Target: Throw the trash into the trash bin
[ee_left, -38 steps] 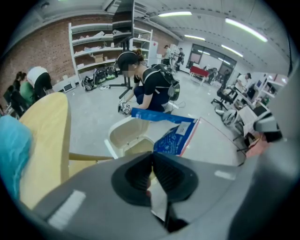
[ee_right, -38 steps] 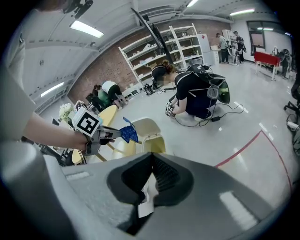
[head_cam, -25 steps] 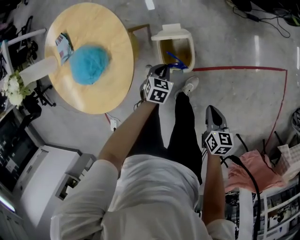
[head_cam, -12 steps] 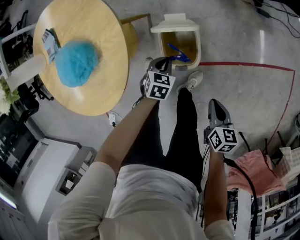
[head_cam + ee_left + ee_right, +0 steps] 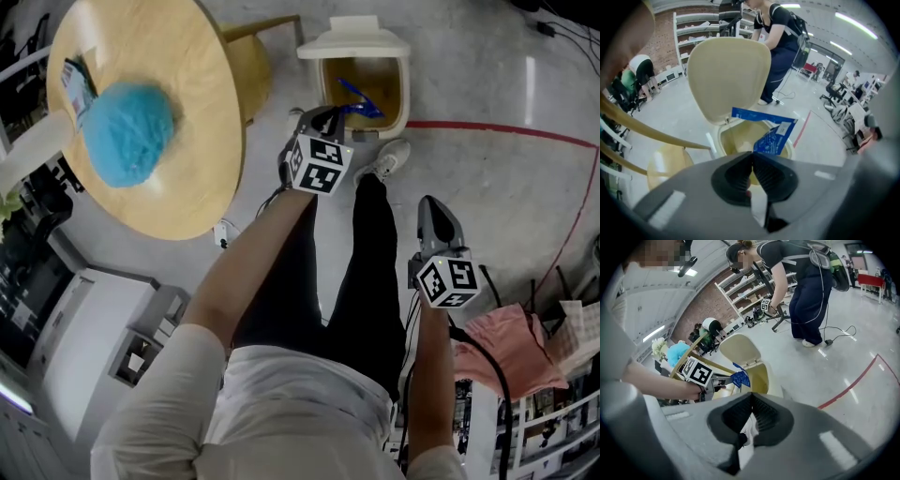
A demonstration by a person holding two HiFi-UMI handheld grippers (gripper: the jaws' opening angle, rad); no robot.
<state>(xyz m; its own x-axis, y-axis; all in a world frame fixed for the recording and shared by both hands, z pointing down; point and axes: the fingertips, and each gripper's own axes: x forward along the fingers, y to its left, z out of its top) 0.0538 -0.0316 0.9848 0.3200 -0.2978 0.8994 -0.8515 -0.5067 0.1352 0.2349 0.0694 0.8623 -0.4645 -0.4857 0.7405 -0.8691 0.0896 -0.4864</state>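
Cream plastic, the trash bin (image 5: pixel 405 89), yes? How much room is around its mouth?

Its lid (image 5: pixel 352 39) stands up at the far side, so the mouth is open from above. The bin stands on the grey floor (image 5: pixel 487 56), just beside the right edge of the round wooden table (image 5: pixel 187 56). On its other side, open floor runs to a red line (image 5: pixel 497 132).

And the left gripper (image 5: pixel 326 120)?

Its jaws are pressed together on one end of the blue wrapper (image 5: pixel 357 97). The wrapper sticks out from the tips, over the near rim of the bin and above the opening. It is not yet inside. In the left gripper view it stands in front of the raised lid.

Does the wrapper touch the rim?

This I cannot tell.

The right gripper (image 5: pixel 431 208)?

Its jaws are together also, with nothing between them. It is well apart from the bin, beside the person's dark trouser leg (image 5: pixel 370 253), and points down to the floor.

What else is in the room?

On the table a fluffy blue thing (image 5: pixel 127 131) lies toward the left edge, and a small packet (image 5: pixel 77 80) is just beside it, at the edge. The person's white shoe (image 5: pixel 384 161) is near the bin. Further off, another person in dark clothes (image 5: pixel 806 291) bends near metal shelves (image 5: pixel 740 296).
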